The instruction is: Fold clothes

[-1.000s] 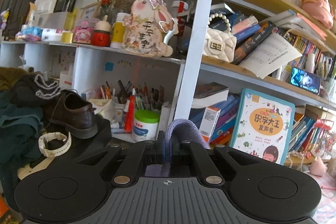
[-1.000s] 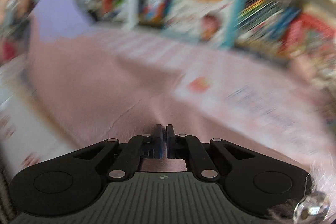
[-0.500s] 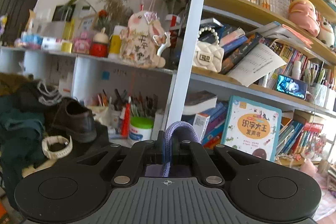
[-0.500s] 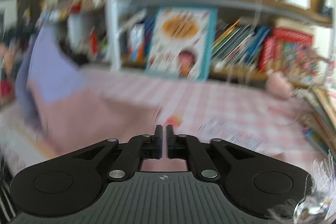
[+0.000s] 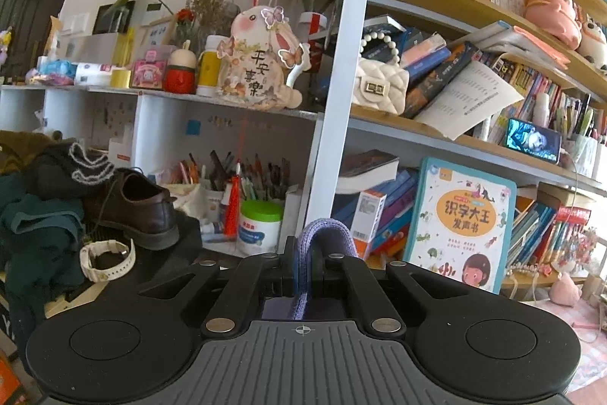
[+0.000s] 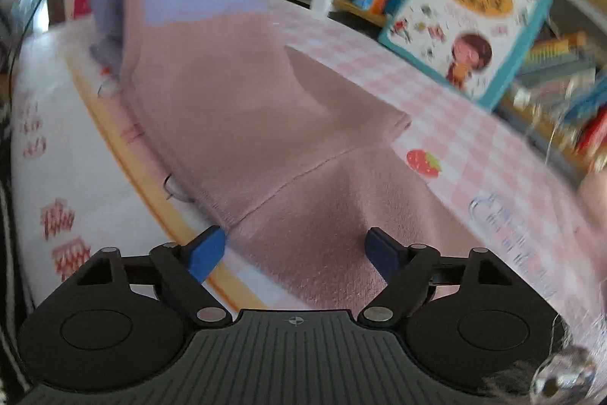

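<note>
A pink and lilac knitted garment [image 6: 242,109] lies spread on the pink checked cloth [image 6: 447,116], its lilac end lifted at the far left. In the left wrist view the lilac ribbed hem [image 5: 322,234] arches up out of my left gripper [image 5: 309,266], which is shut on it and held level toward the shelves. My right gripper [image 6: 294,247] points steeply down over the near pink part of the garment. Its jaws are opening wide, the blue pads [image 6: 205,253] apart above the fabric and not pressing on it.
Crowded bookshelves stand behind the table, with a children's picture book [image 6: 466,14] leaning at the back edge. A brown shoe [image 5: 132,204], a white watch [image 5: 108,259] and a heap of dark clothes [image 5: 34,215] lie at the left. A strawberry print [image 6: 423,162] marks the cloth.
The right gripper went from shut to wide open, swung up toward the shelves and back down over the pink fabric. The left gripper kept its hold on the lilac hem with little movement.
</note>
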A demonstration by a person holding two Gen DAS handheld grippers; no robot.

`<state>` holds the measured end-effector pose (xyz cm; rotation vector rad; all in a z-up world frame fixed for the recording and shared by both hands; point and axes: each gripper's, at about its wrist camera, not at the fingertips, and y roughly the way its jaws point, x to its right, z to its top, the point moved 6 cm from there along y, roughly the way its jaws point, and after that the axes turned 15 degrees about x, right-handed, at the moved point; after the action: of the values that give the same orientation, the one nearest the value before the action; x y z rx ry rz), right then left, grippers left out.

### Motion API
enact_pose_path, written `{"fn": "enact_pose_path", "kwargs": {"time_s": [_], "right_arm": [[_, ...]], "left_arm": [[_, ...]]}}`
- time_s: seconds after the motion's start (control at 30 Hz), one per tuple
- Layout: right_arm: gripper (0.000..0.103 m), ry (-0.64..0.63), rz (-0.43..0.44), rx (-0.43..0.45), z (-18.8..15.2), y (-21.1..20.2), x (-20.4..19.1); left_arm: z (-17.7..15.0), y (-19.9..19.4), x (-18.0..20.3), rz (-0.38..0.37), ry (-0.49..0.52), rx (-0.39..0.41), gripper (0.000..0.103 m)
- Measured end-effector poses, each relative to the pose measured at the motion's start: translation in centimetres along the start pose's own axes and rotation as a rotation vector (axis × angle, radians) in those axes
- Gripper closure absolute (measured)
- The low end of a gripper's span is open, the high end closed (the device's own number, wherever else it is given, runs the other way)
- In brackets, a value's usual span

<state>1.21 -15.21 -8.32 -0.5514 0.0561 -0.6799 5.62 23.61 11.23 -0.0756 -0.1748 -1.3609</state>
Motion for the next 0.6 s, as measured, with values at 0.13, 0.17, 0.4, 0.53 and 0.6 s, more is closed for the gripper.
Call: {"fn": "enact_pose_path", "kwargs": {"time_s": [0.13,0.17,0.4,0.53,0.6], "right_arm": [[0.056,0.113,-0.003,0.023,-0.1,0.0,1.6],[0.095,0.131,-0.055,0.021,0.1,-0.1,2.1],[0.097,0.183,-0.430,0.251,3.8,-5.3,5.7],[0.097,0.103,-0.644,0.531,9.0,-13.1,5.5],[0.097,0.062,-0.742,0.675,11.2,-17.2,4.8]], "left_arm": [[0.0,-0.2,-0.4,0.003,-0.007,-0.007,0.099],[0.0,-0.3,-0.6,0.004,-0.013,-0.008,0.099],[0.7,-2.8,-0.7,-0.017,-0.057,0.031,0.099],[3.1,-6.9,1.8,-0.151,-0.031,0.155,0.099],[4.7,-9.2,2.7,-0.221,-0.059,0.225,0.099]]}}
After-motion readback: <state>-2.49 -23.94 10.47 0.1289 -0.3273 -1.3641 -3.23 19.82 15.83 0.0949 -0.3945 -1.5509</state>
